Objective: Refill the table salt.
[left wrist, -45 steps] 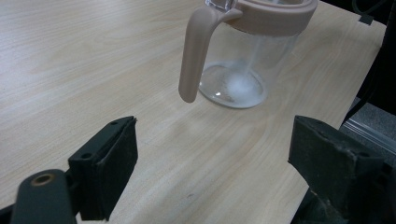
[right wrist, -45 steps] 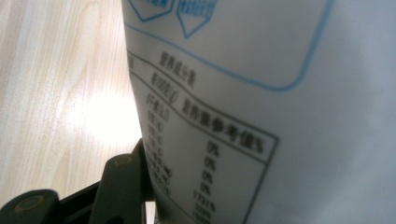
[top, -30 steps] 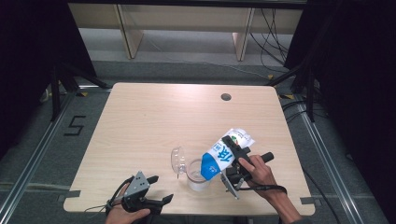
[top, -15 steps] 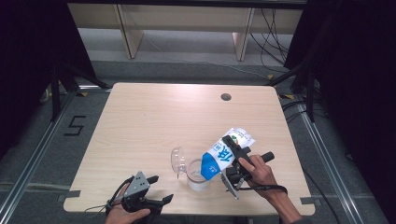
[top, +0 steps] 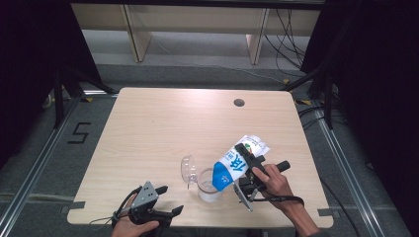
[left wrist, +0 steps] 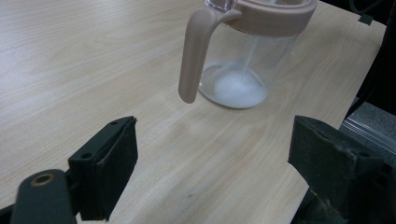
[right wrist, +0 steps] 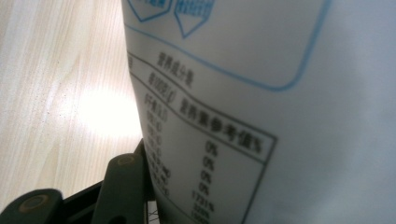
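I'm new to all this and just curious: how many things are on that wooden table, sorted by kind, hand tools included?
Blue-and-white bag, tipped over the pitcher: 1
Clear pitcher with pinkish rim and handle: 1
Clear lid lying beside the pitcher: 1
Hand-held grippers: 2, the left gripper and the right gripper
Total: 5

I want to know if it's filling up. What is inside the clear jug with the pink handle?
Inside the clear plastic jug with the pink rim and handle, a little white powder lies on the bottom. The tilted blue-and-white bag covers its opening from above.
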`<control>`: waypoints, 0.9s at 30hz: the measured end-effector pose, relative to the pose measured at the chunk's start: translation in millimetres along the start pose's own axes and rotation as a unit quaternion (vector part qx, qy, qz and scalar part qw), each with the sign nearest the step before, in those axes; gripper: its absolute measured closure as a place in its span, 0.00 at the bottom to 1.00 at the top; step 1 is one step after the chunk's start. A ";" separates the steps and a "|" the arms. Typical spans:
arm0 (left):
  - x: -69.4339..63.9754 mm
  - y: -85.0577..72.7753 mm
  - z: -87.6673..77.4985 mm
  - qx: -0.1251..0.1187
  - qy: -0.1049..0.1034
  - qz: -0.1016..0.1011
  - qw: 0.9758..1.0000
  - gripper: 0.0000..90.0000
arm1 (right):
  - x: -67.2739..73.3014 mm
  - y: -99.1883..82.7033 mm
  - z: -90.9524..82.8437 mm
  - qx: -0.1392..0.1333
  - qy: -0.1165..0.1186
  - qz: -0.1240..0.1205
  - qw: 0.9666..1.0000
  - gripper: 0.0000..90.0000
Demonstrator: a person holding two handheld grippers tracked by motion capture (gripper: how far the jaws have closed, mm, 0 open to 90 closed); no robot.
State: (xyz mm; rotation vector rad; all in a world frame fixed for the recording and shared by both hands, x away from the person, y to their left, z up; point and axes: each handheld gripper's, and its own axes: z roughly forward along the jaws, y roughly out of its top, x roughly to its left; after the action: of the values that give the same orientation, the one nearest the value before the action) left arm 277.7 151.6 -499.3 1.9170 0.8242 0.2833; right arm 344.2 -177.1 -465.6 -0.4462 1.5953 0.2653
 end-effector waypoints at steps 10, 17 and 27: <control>-0.2 -0.1 0.0 0.000 0.001 -0.001 1.000 0.17 | 3.0 -0.5 -0.9 0.009 0.004 0.012 1.000 0.57; 0.0 0.0 0.0 0.000 0.000 0.000 1.000 0.17 | 1.4 0.4 -0.6 0.005 0.001 -0.005 1.000 0.57; 0.1 0.0 -0.1 0.000 0.001 0.001 1.000 0.17 | 0.3 -0.2 -0.8 0.006 -0.004 -0.007 1.000 0.57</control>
State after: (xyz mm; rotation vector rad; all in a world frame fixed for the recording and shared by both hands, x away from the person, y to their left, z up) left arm 277.8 151.7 -499.3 1.9184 0.8241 0.2847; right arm 343.5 -177.7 -465.9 -0.4468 1.5853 0.2463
